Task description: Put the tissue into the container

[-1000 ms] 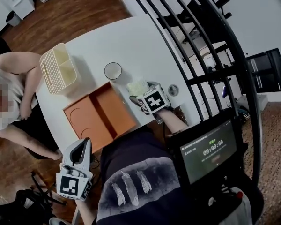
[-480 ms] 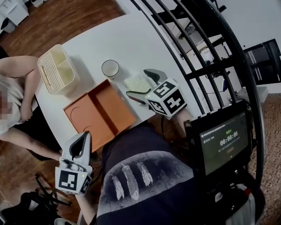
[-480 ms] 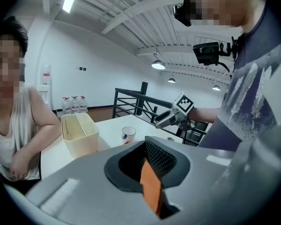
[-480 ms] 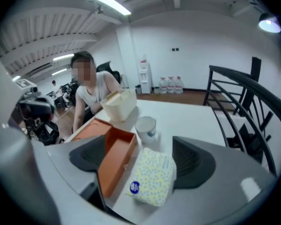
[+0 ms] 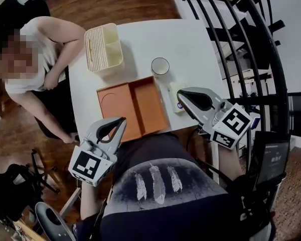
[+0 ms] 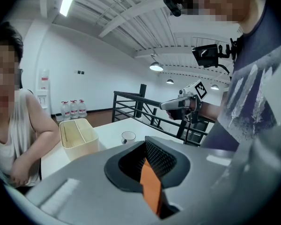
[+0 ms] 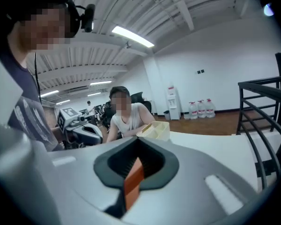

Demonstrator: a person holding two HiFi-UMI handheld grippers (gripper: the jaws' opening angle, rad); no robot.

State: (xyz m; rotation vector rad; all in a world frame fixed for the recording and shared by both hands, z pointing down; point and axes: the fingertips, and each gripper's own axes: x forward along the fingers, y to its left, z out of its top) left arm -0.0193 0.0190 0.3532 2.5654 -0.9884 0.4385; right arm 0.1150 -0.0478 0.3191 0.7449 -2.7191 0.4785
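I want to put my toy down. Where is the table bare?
Bare: the far right corner of the table beyond the cup, and the strip between cup and container. Crowded: the near edge, with the tray and tissue.

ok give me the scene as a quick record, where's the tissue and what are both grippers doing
tissue: lying on the table, right of the orange tray
container: cream, slatted, at the far left of the table; no tissue seen inside
orange tray: empty
glass cup: upright, beyond the tray
left gripper: jaws together, nothing held, by the tray's near edge
right gripper: jaws together, nothing held, tip close to the tissue
task: tissue not yet in the container
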